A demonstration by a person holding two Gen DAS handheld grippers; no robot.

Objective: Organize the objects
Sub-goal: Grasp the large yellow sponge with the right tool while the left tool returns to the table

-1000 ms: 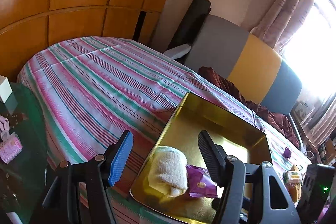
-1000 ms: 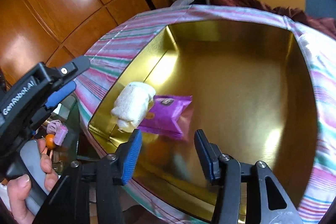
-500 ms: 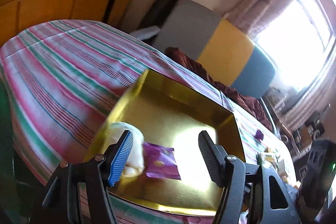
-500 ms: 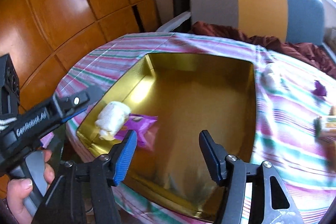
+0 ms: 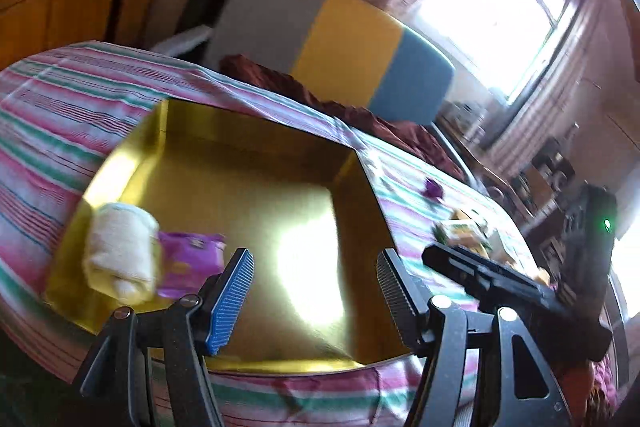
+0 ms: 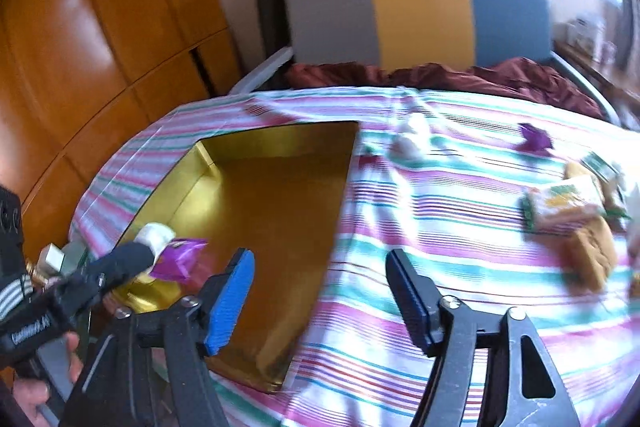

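On the striped bedspread sits a shiny gold tray — cream rolled towel and purple packet lie in its near-left corner. Left gripper gapes empty; right gripper, just widening, holds nothing.

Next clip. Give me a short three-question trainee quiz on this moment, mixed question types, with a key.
1. True or false: the gold tray holds a rolled white towel and a purple packet.
2. Multiple choice: the small purple wrapper lies (a) in the tray, (b) on the striped cloth, (c) between gripper fingers.
3. Fill in: the right hand-held gripper is ____ and holds nothing.

Key: 1 true; 2 b; 3 open, its jaws have just been opening, nothing between them.
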